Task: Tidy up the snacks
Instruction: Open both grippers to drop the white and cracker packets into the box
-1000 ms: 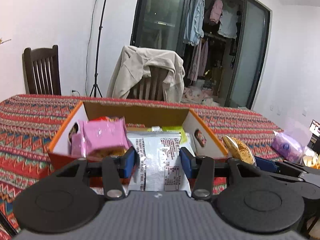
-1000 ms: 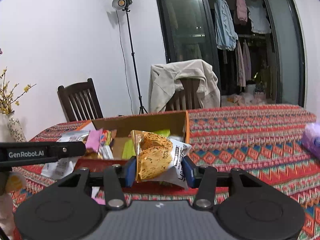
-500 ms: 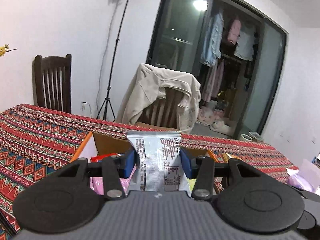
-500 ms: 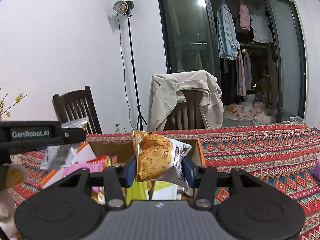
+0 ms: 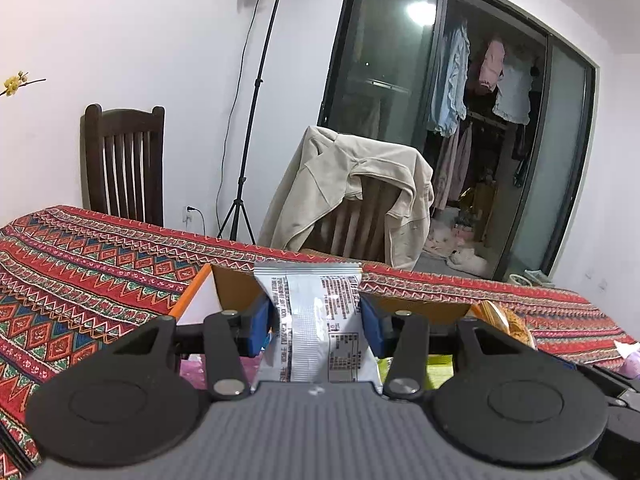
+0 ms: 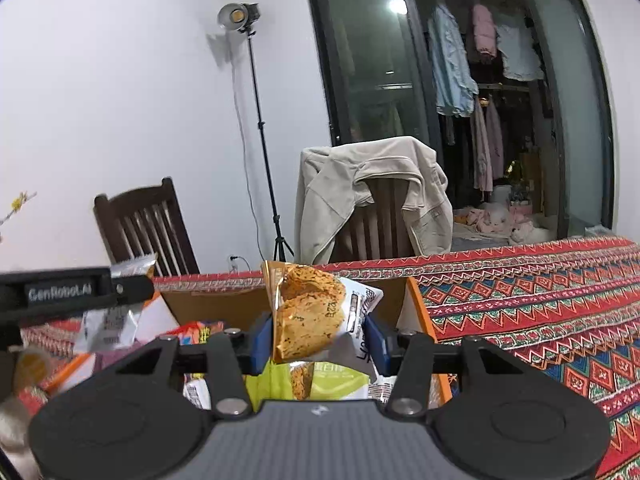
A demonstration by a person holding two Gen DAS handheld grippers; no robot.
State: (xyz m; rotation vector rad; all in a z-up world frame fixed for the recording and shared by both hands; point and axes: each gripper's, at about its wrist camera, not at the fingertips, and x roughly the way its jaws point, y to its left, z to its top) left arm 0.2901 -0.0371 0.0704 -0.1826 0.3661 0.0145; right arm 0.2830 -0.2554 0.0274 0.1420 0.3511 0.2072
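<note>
1. Since a second ago both tools have moved forward over the cardboard box (image 5: 236,292), and more of the box interior is now hidden under them.
2. The left tool (image 5: 316,320) is closed on a silver packet (image 5: 316,312), held upright above the box.
3. The right tool (image 6: 316,340) grips an orange snack bag (image 6: 308,316) over the green packet (image 6: 340,384) inside.
4. I think both are held high so they can drop in among the other snacks on the counter (image 6: 540,312).
</note>
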